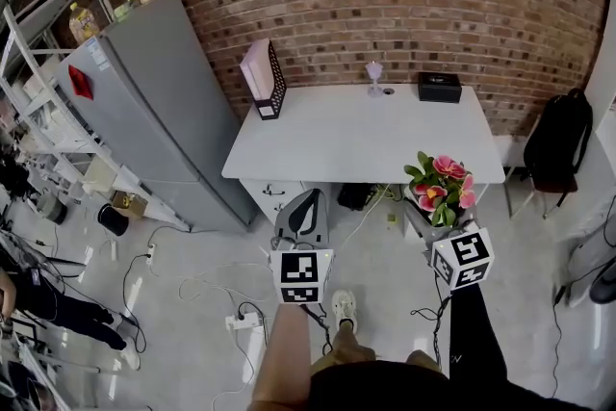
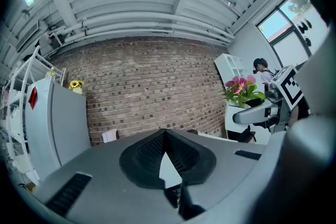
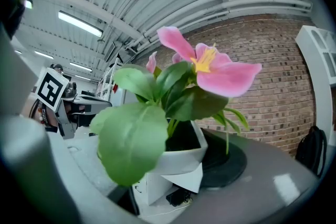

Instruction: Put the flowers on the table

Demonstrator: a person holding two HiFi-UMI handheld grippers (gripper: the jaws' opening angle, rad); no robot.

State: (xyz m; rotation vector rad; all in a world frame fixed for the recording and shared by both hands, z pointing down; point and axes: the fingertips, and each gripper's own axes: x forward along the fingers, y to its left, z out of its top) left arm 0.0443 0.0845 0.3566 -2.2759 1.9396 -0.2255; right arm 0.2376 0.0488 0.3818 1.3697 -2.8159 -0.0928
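**Potted flowers carried short of the table, not yet set down**

The flowers (image 1: pixel 441 186) were held in the right gripper (image 3: pixel 173 168). Its jaws were spread wide and pressed on opposite sides of the white pot (image 3: pixel 184 152). The grip was taken low on the pot, likely so leaves and blooms were not crushed and the base was left free for setting down.

The pot was carried in the air just off the table's (image 1: pixel 356 135) near right corner, over the floor and not over the tabletop. No contact with the table was seen.

The left gripper (image 1: pixel 303 217) was kept off the table's near edge, well apart from the pot. Its jaws were closed together with nothing between them. It was judged to be parked out of the way, as one grip was enough for the pot.

The long axis of the plant ran roughly vertical. The pot base pointed down and the stems and pink blooms pointed up toward the ceiling. A slight lean was possible but could not be settled. The upright hold suited a straight placement onto the bare tabletop beyond the near edge.
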